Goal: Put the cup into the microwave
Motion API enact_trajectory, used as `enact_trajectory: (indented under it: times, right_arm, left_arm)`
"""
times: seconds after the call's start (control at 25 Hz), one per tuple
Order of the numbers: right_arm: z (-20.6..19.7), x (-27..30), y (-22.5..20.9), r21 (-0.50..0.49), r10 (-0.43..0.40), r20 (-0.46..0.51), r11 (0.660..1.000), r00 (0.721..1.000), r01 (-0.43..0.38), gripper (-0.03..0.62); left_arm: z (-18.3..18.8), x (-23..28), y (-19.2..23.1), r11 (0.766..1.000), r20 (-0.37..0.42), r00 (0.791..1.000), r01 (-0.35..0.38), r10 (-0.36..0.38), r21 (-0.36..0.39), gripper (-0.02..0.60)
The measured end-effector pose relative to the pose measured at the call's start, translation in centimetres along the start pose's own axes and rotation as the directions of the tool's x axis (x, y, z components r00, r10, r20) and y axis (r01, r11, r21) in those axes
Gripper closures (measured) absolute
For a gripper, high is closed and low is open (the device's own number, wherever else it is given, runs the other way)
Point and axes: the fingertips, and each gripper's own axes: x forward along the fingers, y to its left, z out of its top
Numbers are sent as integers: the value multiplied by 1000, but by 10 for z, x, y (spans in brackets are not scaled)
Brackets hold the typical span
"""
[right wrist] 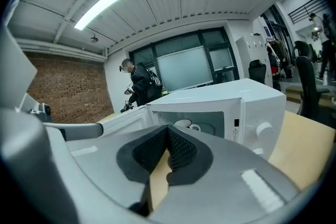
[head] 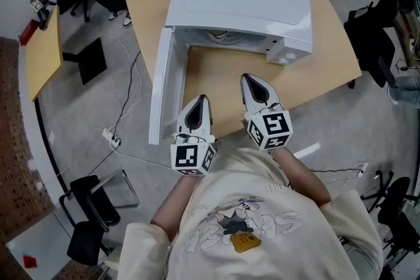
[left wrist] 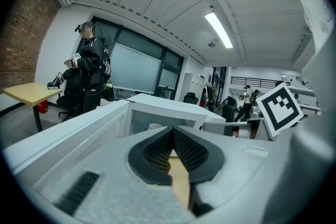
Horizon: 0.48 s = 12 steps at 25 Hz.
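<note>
A white microwave (head: 236,0) stands on the tan table (head: 328,69), its door (head: 161,85) swung open to the left. Inside its cavity sits a white cup (head: 216,34), which also shows in the left gripper view (left wrist: 155,126) and, with its handle to the right, in the right gripper view (right wrist: 185,125). Both grippers hover over the table's near edge, in front of the cavity and pointing at it. My left gripper (head: 201,99) (left wrist: 172,128) is shut with nothing in it. My right gripper (head: 246,77) (right wrist: 168,127) is shut too, holding nothing.
The open door (left wrist: 63,134) runs along the left gripper's left side. On the floor are cables with a power strip (head: 108,136) and black chairs (head: 92,206). A second tan table (head: 42,52) is at far left. A person in dark clothes (right wrist: 139,81) stands far behind.
</note>
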Motion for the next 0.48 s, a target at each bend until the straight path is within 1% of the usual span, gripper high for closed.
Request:
enact_trajectory:
  times: [0.2, 0.48]
  right_arm:
    - [-8, -18, -2, 34, -10, -13, 999, 1000, 10, 589]
    - [-17, -23, -5, 31, -17, -38, 999, 999, 18, 589]
  left_arm:
    - [-3, 0, -6, 1000, -8, 1000, 5, -5, -3, 577]
    - [-6, 4, -10, 1000, -15, 1000, 17, -17, -7, 577]
